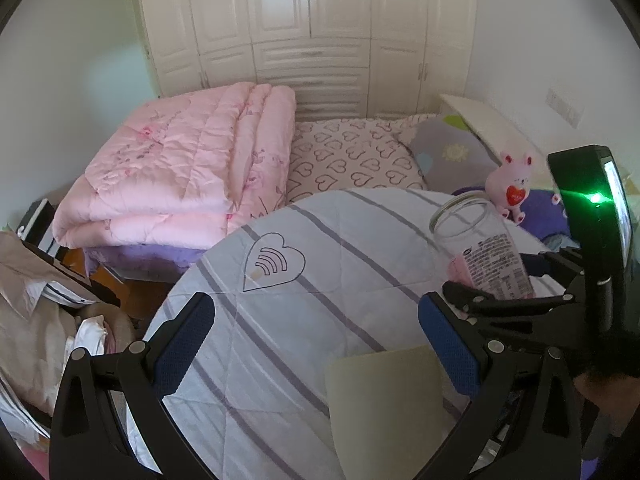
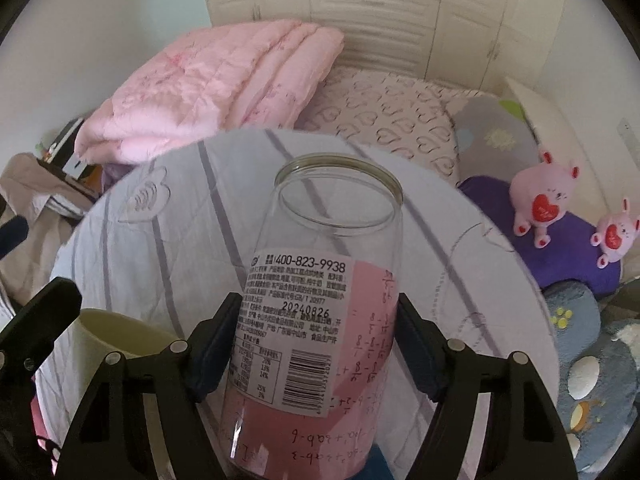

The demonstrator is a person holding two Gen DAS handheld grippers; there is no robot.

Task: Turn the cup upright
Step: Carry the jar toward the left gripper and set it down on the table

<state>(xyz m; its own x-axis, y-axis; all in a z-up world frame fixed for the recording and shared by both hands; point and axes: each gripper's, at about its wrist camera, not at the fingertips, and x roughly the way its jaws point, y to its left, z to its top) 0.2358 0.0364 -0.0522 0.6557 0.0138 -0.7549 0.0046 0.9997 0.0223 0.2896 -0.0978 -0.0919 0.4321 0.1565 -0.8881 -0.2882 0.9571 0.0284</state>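
Note:
The cup is a clear plastic jar (image 2: 320,300) with a white printed label. My right gripper (image 2: 318,320) is shut on its body and holds it tilted, mouth up and away, above the round table (image 2: 160,220) covered in a striped quilt. In the left wrist view the jar (image 1: 480,248) shows at the right, held in the right gripper (image 1: 500,280). My left gripper (image 1: 320,328) is open and empty over the table's near side, next to a cream cup (image 1: 384,408).
The cream cup (image 2: 112,332) stands at the table's near left. A folded pink quilt (image 1: 180,160) lies on the bed behind. Pink plush toys (image 2: 544,200) sit on a purple cushion at the right. Clothes (image 1: 36,312) pile at the left.

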